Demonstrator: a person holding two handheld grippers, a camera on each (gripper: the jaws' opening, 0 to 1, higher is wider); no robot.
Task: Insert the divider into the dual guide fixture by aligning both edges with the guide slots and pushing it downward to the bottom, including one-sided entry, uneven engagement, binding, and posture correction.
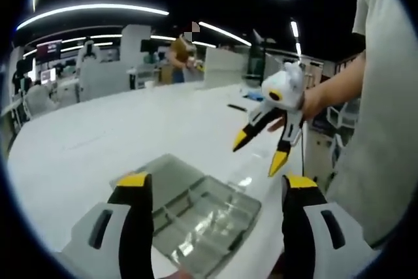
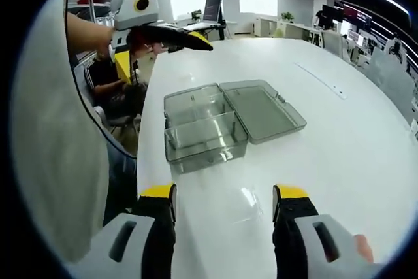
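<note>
A clear plastic box [image 2: 204, 136] stands on the white table with its hinged lid [image 2: 263, 110] laid open flat beside it. A clear wall crosses its inside; I cannot tell whether that is the divider. The same box [image 1: 202, 217] lies just beyond my left gripper [image 1: 217, 184], which is open and holds nothing. My right gripper [image 2: 225, 193] is open too, short of the box and above bare table. In the left gripper view the right gripper [image 1: 259, 153] hangs in a hand over the table's edge, jaws spread. The left gripper [image 2: 163, 52] shows up high at the left.
The person's white shirt [image 2: 59, 148] takes up one side of each view. The table edge [image 2: 140, 161] runs close to the box, with a seated person and chairs beyond it. A thin strip [image 2: 320, 80] lies on the table. A small dark object [image 1: 236, 107] lies farther off.
</note>
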